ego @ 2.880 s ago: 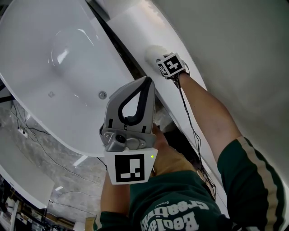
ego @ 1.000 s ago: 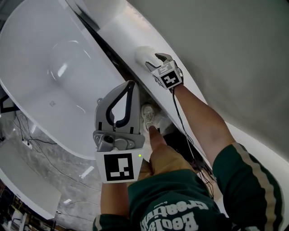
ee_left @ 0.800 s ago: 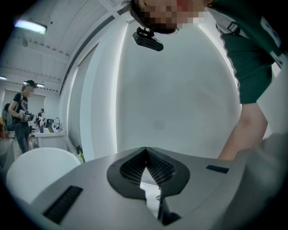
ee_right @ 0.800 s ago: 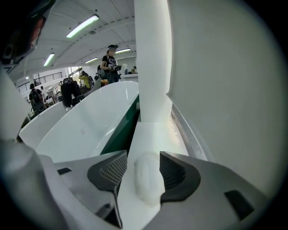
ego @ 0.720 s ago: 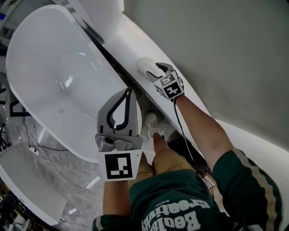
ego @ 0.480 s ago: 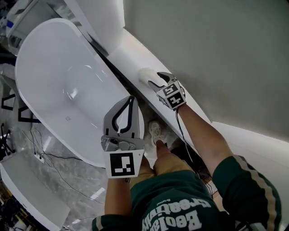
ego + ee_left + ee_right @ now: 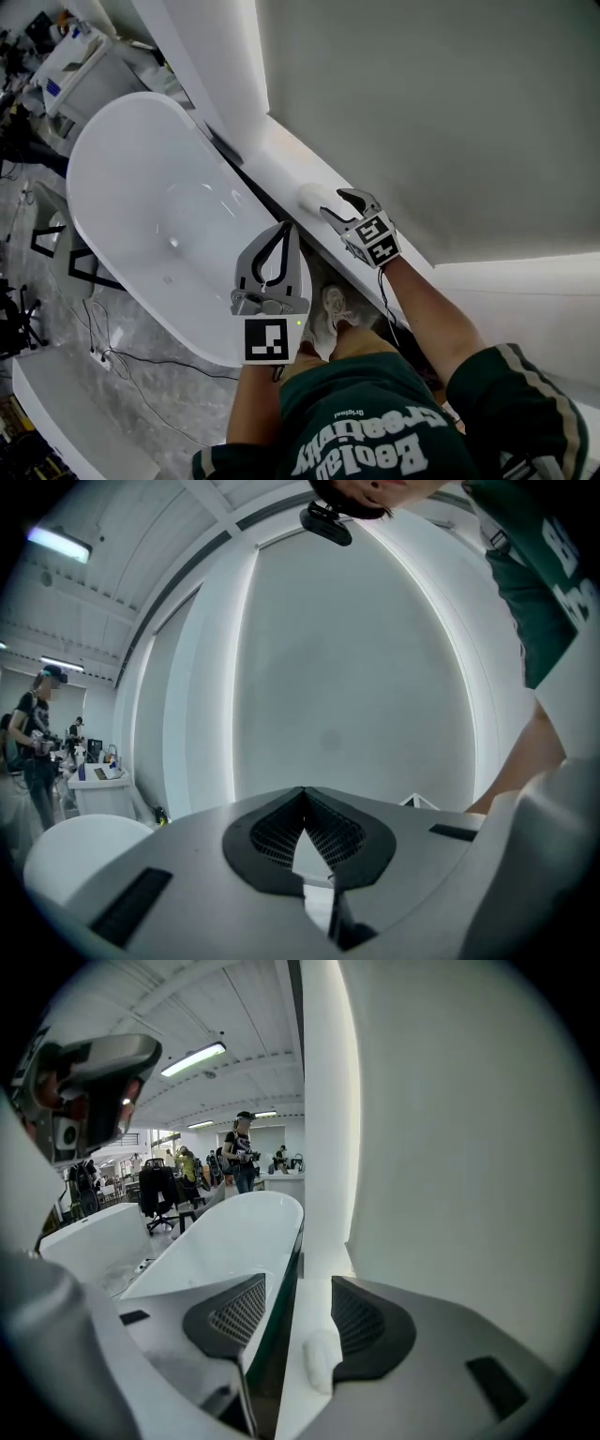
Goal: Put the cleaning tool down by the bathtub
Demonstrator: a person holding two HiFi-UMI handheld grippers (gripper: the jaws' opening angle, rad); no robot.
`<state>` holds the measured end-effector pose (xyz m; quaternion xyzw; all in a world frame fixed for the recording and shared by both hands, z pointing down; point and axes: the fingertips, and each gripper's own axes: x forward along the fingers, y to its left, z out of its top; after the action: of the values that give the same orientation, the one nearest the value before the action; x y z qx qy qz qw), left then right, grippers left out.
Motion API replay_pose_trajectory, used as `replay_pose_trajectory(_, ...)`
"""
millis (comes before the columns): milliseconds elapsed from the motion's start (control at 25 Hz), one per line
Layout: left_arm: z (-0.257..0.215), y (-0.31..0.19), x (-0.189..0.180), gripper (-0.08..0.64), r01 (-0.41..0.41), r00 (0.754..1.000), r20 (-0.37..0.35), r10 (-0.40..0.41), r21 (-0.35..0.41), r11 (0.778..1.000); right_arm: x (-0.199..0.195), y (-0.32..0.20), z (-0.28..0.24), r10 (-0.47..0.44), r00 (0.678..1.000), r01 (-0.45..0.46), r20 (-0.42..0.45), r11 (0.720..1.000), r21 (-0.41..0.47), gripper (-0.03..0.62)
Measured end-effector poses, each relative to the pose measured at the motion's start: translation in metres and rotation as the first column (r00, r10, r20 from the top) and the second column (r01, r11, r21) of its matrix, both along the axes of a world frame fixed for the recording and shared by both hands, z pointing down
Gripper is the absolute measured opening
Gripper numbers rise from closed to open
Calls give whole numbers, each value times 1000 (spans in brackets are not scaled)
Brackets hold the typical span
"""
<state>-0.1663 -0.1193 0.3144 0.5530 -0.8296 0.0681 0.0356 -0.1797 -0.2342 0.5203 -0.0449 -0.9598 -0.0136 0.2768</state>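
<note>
— Released since a few seconds ago: right gripper (image 7: 298,1330) has its jaws apart around the pale oblong cleaning tool (image 7: 319,1361)
— It lies on the white ledge (image 7: 281,155) beside the white oval bathtub (image 7: 141,206) (task looks done); left gripper (image 7: 303,803) pinched together, empty

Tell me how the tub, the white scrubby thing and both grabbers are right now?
Tub: empty, nothing lying in it.
Tool: lying on the ledge beside the tub, not gripped.
Right gripper: jaws open, one on each side of the tool.
Left gripper: jaws shut, holding nothing.
</note>
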Motion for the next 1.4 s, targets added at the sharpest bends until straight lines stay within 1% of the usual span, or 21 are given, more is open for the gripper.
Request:
replay_pose_trajectory(80,-9,1,2,8,2,1000,-31,-1,26,1000,7,6,-21,-3,1000,3,29,1000,11,224)
replay_pose_trajectory(160,-17,2,5,8,-4,999,-39,5,39,999,14,12,-42,-6,998,5,58,1000,20,219)
replay_pose_trajectory(240,-26,2,8,8,-15,999,-33,16,44,999,20,16,-65,2,995,-4,99,1000,21,218)
replay_pose_trajectory(360,-40,5,15,8,-58,998,-28,60,64,996,27,24,-102,11,984,-19,178,999,42,216)
replay_pose_trajectory(440,-53,5,20,8,-88,996,7,88,75,993,32,28,-131,20,971,-31,239,999,44,213)
replay_pose_trajectory(520,-66,6,21,8,-106,994,37,104,71,992,36,33,-164,21,952,-32,304,999,29,207)
replay_pose_trajectory(640,-87,12,23,8,-122,993,20,121,82,989,48,49,-222,7,912,-17,409,1000,21,201)
replay_pose_trajectory(680,-97,14,24,8,-126,992,30,123,97,987,53,55,-243,-2,896,-13,444,999,30,196)
replay_pose_trajectory(800,-127,14,22,8,-107,990,104,93,137,985,62,70,-296,-53,848,12,527,997,80,196)
replay_pose_trajectory(880,-138,15,20,8,-99,984,158,78,130,987,64,79,-321,-80,820,19,567,993,113,196)
replay_pose_trajectory(960,-142,13,22,8,-104,980,181,83,112,988,68,83,-335,-92,800,18,593,991,130,193)
replay_pose_trajectory(1040,-146,9,25,8,-114,979,183,93,107,988,71,82,-342,-105,792,20,601,989,146,184)
replay_pose_trajectory(1120,-152,8,25,8,-123,977,190,99,118,985,73,80,-348,-112,784,15,610,987,161,150)
replay_pose_trajectory(1200,-157,10,21,8,-126,975,197,99,128,984,73,79,-355,-113,773,10,625,986,165,132)
replay_pose_trajectory(1320,-157,11,18,8,-134,971,213,106,119,984,78,78,-362,-92,762,7,641,991,134,84)
replay_pose_trajectory(1400,-156,7,21,8,-139,971,209,112,115,984,86,73,-367,-82,758,-1,647,992,127,49)
